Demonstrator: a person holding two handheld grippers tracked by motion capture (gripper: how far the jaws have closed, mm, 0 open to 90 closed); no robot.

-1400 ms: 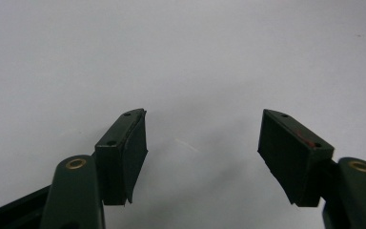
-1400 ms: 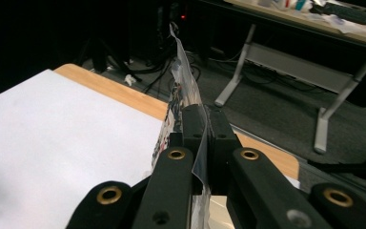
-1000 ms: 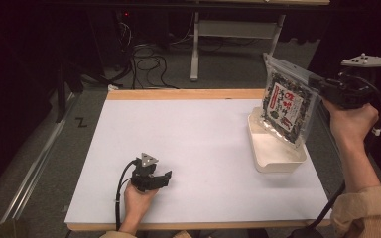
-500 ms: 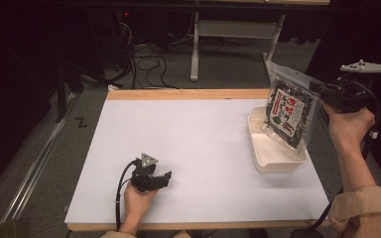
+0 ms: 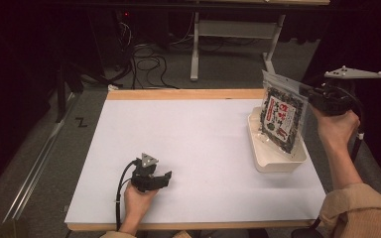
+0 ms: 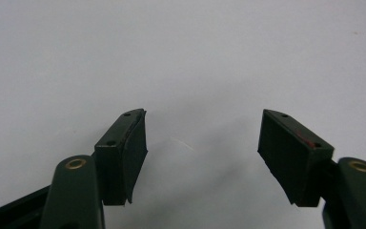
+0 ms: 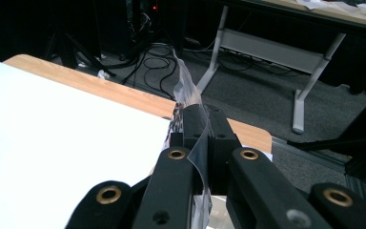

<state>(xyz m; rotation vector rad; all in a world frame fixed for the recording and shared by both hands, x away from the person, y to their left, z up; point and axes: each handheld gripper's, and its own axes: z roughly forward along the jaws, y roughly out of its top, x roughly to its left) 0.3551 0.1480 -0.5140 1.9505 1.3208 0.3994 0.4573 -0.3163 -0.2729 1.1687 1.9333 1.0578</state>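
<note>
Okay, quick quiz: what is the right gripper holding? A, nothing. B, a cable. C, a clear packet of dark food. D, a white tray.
C: the right gripper is shut on the packet's edge, holding it upright over the white tray; in the right gripper view the fingers pinch the clear film.

Quick count from where I'm standing: two handheld grippers, a left gripper (image 5: 151,178) and a right gripper (image 5: 313,95), one in each hand. One snack bag (image 5: 283,116), clear plastic with a dark printed label. One white tray (image 5: 278,161). One table (image 5: 198,144) with a white top and wood edging. One other desk frame (image 5: 238,29) farther back, and one tangle of cables (image 5: 146,59) on the floor.
</note>
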